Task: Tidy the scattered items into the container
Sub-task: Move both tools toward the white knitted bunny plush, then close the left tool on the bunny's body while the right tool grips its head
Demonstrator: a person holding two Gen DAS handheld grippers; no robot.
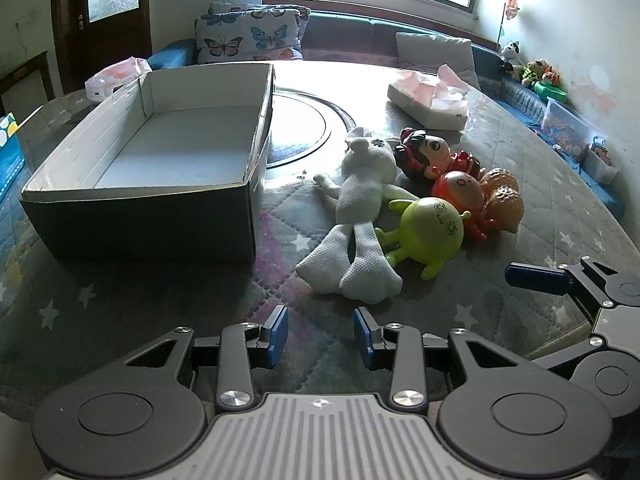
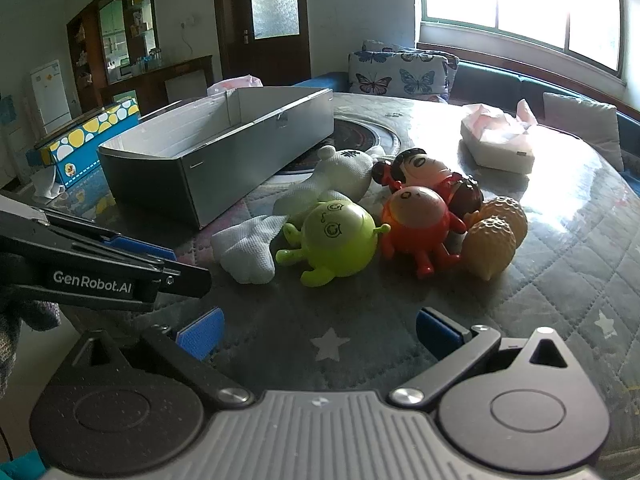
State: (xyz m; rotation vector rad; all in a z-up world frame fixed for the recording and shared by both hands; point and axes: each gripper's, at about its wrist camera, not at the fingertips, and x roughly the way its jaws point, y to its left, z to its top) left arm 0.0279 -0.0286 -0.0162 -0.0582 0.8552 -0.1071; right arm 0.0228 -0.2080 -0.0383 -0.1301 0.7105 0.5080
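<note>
An empty open cardboard box (image 1: 120,224) (image 2: 224,184) stands at the left of the table. To its right lie a white cloth doll (image 1: 360,200) (image 2: 340,176), a green round toy (image 1: 428,228) (image 2: 340,236), an orange round toy (image 1: 460,192) (image 2: 416,220), a black-haired figure (image 1: 424,152) (image 2: 420,172) and two tan bumpy balls (image 1: 504,200) (image 2: 496,232). My left gripper (image 1: 320,336) is open and empty, just short of the doll's feet. My right gripper (image 2: 316,330) is open wide and empty in front of the toys.
A tissue pack (image 1: 432,100) (image 2: 500,144) lies at the far right of the table. A round hotplate (image 1: 300,128) sits mid-table. A blue spotted box (image 2: 84,136) stands left. Pillows (image 1: 248,36) and a bench lie behind.
</note>
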